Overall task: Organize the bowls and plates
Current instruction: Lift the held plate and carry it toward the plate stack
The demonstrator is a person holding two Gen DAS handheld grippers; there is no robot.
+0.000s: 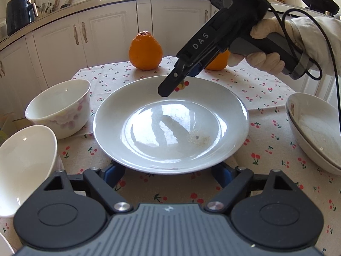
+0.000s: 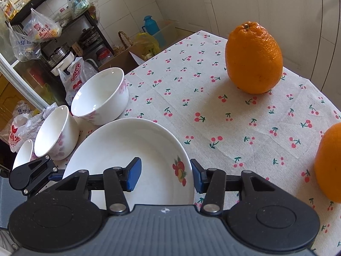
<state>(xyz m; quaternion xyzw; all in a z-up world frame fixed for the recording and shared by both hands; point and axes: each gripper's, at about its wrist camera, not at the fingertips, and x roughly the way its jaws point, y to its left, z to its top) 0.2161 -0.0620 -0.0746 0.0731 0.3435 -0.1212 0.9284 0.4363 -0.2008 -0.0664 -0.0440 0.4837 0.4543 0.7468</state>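
The step in hand is judged to be the taking up of the plate (image 1: 170, 128) by both tools, so that it may be stacked with the other dishes.

From the left: two bowls (image 1: 61, 106) are stood at the table's left edge, one behind the other, with a third rim just seen in the right wrist view. The left gripper (image 1: 168, 170) is held wide at the plate's near rim; its pads are tucked beneath the rim, and whether they press on it cannot be told. The plate is lain mid-table, with a few crumbs in its well. At its far rim the right gripper (image 2: 166, 177) is set astride the edge, one pad (image 2: 134, 175) over the inside, the other outside; a gap is seen on both sides, so nothing is yet clenched. Further right, stacked dishes (image 1: 315, 128) are found, well apart from the plate.

The next move is judged to call for closing on the thin rim squarely, then a level lift, as glazed ware may slip.

The table is covered by a cherry-print cloth (image 2: 191, 85); two oranges (image 2: 253, 59) are stood on it. White kitchen cabinets (image 1: 102, 27) and a cluttered rack (image 2: 64, 32) are seen behind.
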